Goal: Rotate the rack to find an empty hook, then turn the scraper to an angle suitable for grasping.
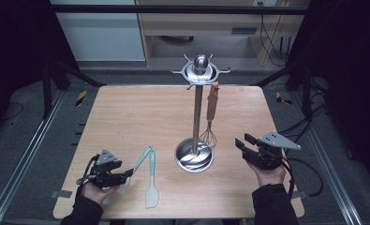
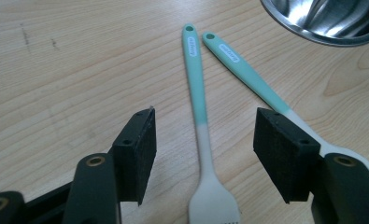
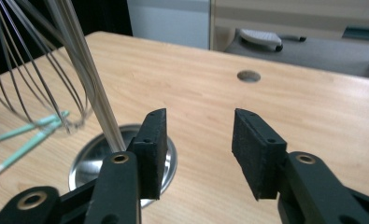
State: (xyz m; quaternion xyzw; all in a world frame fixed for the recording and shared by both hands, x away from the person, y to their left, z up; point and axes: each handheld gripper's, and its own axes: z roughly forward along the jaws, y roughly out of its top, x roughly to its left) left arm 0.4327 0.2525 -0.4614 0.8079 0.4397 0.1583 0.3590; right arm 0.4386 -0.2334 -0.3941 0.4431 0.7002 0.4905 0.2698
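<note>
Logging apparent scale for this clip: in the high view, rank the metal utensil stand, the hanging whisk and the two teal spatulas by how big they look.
1. Metal utensil stand, clearly largest.
2. Hanging whisk.
3. Two teal spatulas: alike; the left gripper partly covers one, so unranked.

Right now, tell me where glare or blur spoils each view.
High view: dark surroundings, bright glare on the stand's base. Left gripper view: sharp spatulas, glare on the base rim. Right gripper view: the whisk close up is soft and streaky; the background is hazy.
</note>
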